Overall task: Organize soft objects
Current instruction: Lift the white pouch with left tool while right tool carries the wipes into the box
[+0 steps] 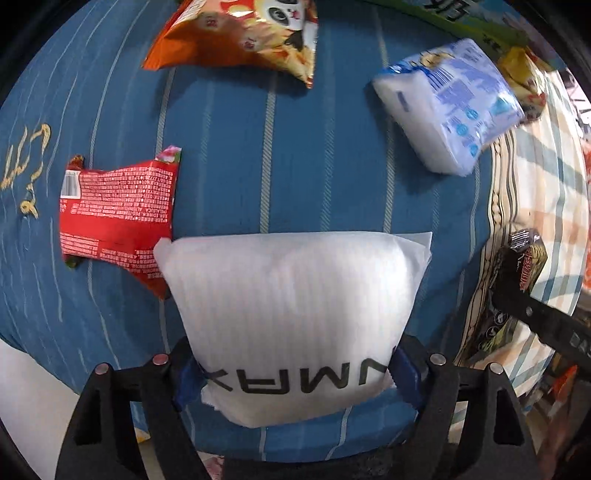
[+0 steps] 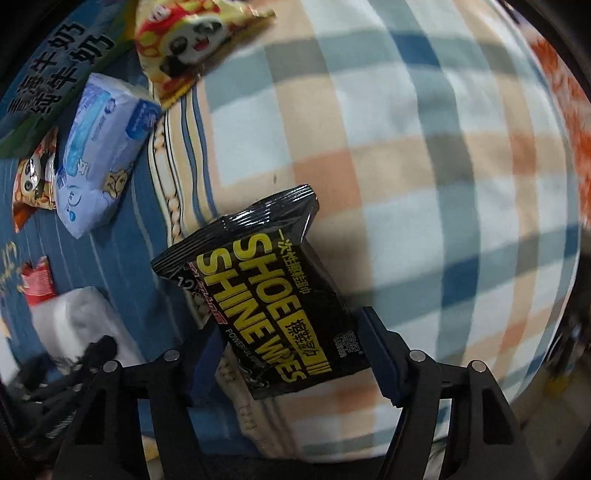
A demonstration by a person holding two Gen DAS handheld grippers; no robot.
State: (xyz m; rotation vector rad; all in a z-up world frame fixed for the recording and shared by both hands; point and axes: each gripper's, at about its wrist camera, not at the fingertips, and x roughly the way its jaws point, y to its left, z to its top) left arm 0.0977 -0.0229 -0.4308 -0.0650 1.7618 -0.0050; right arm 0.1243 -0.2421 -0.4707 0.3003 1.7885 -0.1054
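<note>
My left gripper (image 1: pixel 295 373) is shut on a white soft pack (image 1: pixel 291 314) with black lettering, held over the blue striped cloth (image 1: pixel 240 166). My right gripper (image 2: pixel 291 354) is shut on a black shoe shine wipes pack (image 2: pixel 269 295), held over the plaid cloth (image 2: pixel 424 147). That black pack also shows at the right edge of the left wrist view (image 1: pixel 524 258). The white pack also shows at lower left in the right wrist view (image 2: pixel 77 321).
On the blue cloth lie a red snack packet (image 1: pixel 118 214), an orange panda bag (image 1: pixel 243 33) and a blue-white tissue pack (image 1: pixel 454 103). A yellow panda bag (image 2: pixel 188 40) and a green-blue carton (image 2: pixel 48 77) lie farther back.
</note>
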